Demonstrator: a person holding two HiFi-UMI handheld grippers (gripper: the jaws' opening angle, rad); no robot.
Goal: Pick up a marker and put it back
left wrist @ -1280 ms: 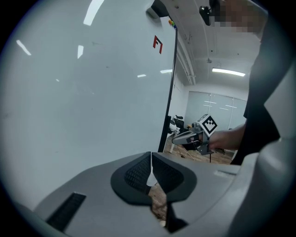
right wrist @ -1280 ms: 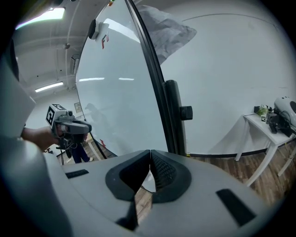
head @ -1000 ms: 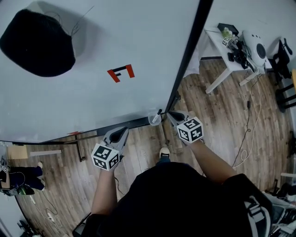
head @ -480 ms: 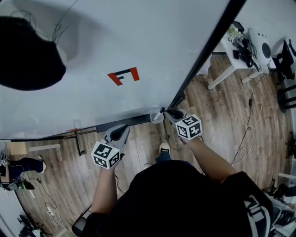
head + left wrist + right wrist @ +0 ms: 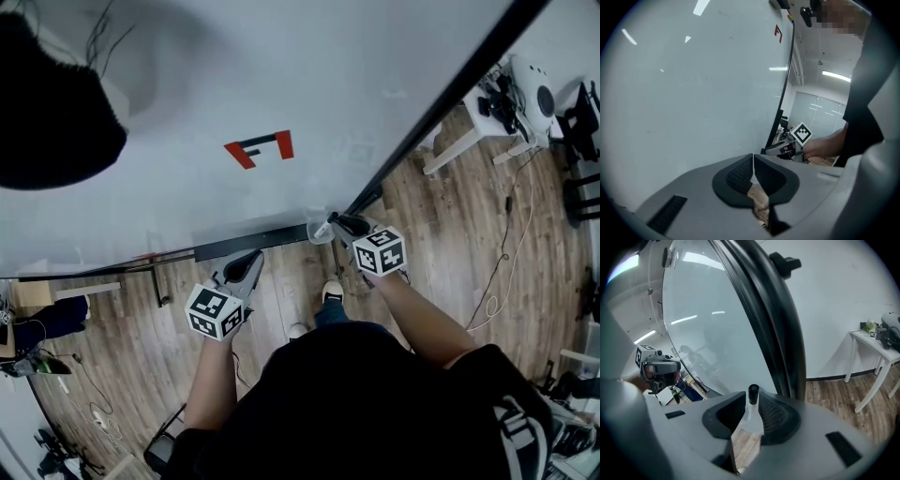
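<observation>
A marker (image 5: 753, 393) with a black cap stands upright between my right gripper's (image 5: 751, 405) jaws, which are opening, with a gap showing on the left side. In the head view the right gripper (image 5: 336, 222) is at a small clear cup (image 5: 320, 232) at the whiteboard's (image 5: 234, 84) lower right corner. My left gripper (image 5: 251, 260) hangs below the board's black ledge (image 5: 251, 247). Its pads meet (image 5: 753, 165) with nothing between them.
The board's black frame (image 5: 450, 98) runs up to the right, and a red mark (image 5: 261, 148) is drawn on the board. A white table (image 5: 473, 131) with gear stands on the wooden floor (image 5: 487, 244) at the right. A cable (image 5: 502, 281) lies there.
The right gripper has stayed at the cup at the board's corner while the view drifted. The left gripper has barely moved.
</observation>
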